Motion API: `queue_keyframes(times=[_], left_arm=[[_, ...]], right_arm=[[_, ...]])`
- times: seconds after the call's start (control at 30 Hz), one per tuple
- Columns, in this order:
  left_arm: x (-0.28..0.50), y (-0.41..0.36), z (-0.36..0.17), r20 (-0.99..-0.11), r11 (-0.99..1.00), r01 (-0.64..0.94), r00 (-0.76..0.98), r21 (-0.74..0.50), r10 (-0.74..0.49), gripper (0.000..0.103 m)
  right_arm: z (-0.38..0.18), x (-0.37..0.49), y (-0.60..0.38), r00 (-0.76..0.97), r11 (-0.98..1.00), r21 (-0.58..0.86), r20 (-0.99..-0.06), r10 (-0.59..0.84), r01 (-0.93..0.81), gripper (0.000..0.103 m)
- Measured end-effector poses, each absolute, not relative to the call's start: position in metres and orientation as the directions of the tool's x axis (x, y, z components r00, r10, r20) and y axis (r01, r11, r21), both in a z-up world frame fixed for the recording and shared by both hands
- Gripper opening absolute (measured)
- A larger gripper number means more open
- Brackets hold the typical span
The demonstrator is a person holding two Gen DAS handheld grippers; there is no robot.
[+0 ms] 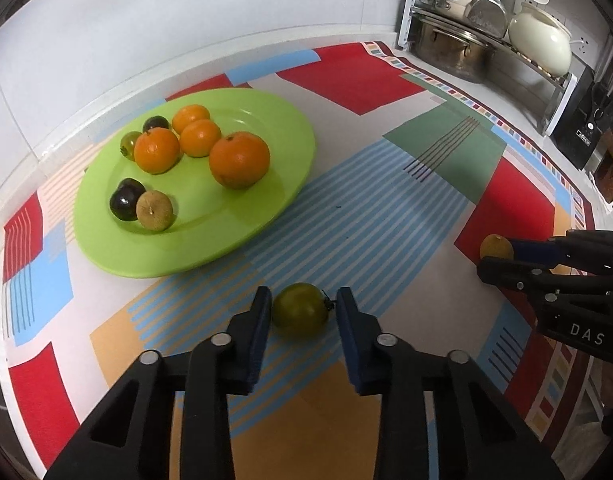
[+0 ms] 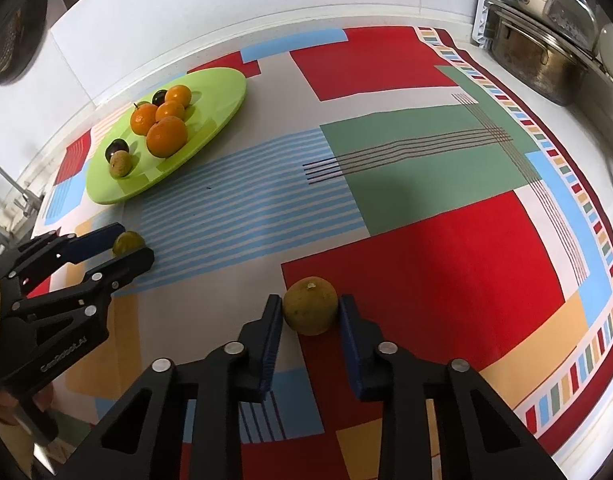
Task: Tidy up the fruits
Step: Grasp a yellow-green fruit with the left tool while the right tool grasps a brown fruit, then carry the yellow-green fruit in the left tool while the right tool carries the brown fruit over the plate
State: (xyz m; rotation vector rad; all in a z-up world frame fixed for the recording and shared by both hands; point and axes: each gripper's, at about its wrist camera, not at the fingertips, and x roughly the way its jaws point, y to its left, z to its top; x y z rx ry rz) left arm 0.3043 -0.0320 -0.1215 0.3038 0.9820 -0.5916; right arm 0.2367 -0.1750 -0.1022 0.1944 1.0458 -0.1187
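A green tomato (image 1: 301, 309) sat low in the left wrist frame's centre, the left gripper (image 1: 304, 308) closed around it. In the right wrist view a yellowish citrus fruit (image 2: 310, 306) lay low at centre, pinched by the right gripper (image 2: 311, 312). Both rested on a patterned cloth (image 2: 426, 240) over the tabletop. At upper left, a green plate (image 1: 242, 236) held oranges (image 1: 239, 159) and dark plums (image 1: 123, 202).
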Motion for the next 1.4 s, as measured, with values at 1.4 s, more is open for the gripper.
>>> queue_keyframes(times=[1.4], left_arm=[[0.263,-0.017,-0.021,-0.676,0.844,0.536,0.626,0.012,-0.388,0.032]], right_arm=[[-0.019,0.224,-0.153,0.699,0.984,0.170,-0.698,0.155,-0.049,0.029]])
